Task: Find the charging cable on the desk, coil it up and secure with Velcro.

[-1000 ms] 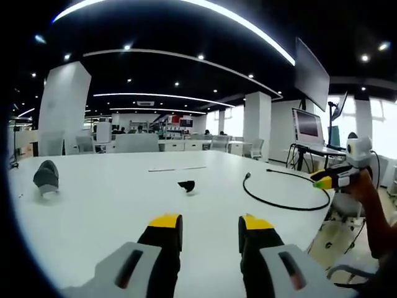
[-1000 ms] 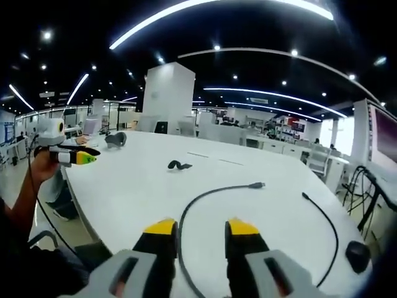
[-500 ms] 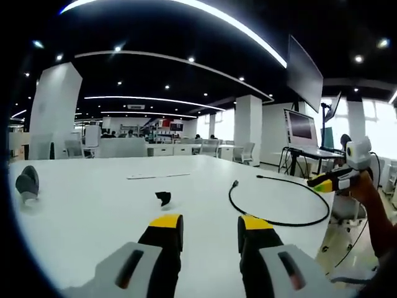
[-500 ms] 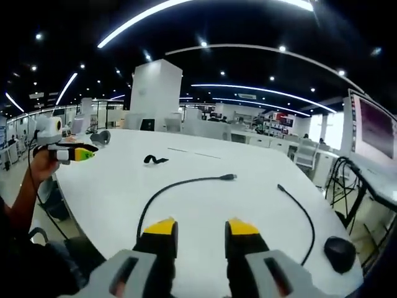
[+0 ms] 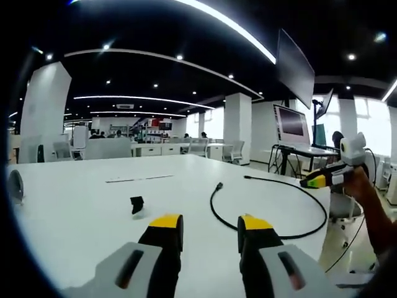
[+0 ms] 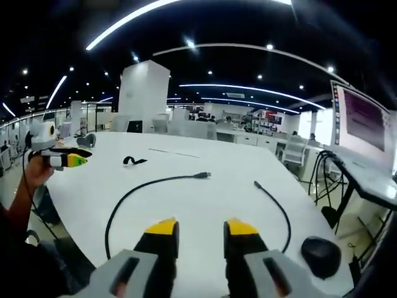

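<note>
Nothing is gripped yet, so the main risks lie ahead. The black charging cable [image 6: 155, 186] lies in a wide open loop on the white surface [image 6: 205, 205], w/ both plug ends free. It's thin and flat against the top, so jaws coming in level could slide over it or nudge it sideways rather than pinch it. A springy cable may also uncoil if only one side holds it. The small black Velcro strap [image 6: 131, 161] sits well apart from the cable, farther across the surface; it's light, so a careless sweep could flick it away. A dark computer mouse [image 6: 321, 256] rests near the surface edge, close to one cable end; dragging the cable could catch it.

Pose: in the right gripper view, the right hand-held gripper [image 6: 195, 233] hovers above the near edge, jaws parted w/ a gap, holding nothing, pointing roughly at the loop. At the left of that view, a hand [image 6: 34, 174] holds the other gripper up off the surface edge.

In the left gripper view, the left hand-held gripper [image 5: 209, 231] is likewise parted and empty, hovering low over the surface. Cable [image 5: 273, 208] curves ahead and right; strap [image 5: 137, 204] ahead and left. The right gripper [image 5: 329, 177] shows at far right, raised, its jaw state hard to tell from there.
</note>
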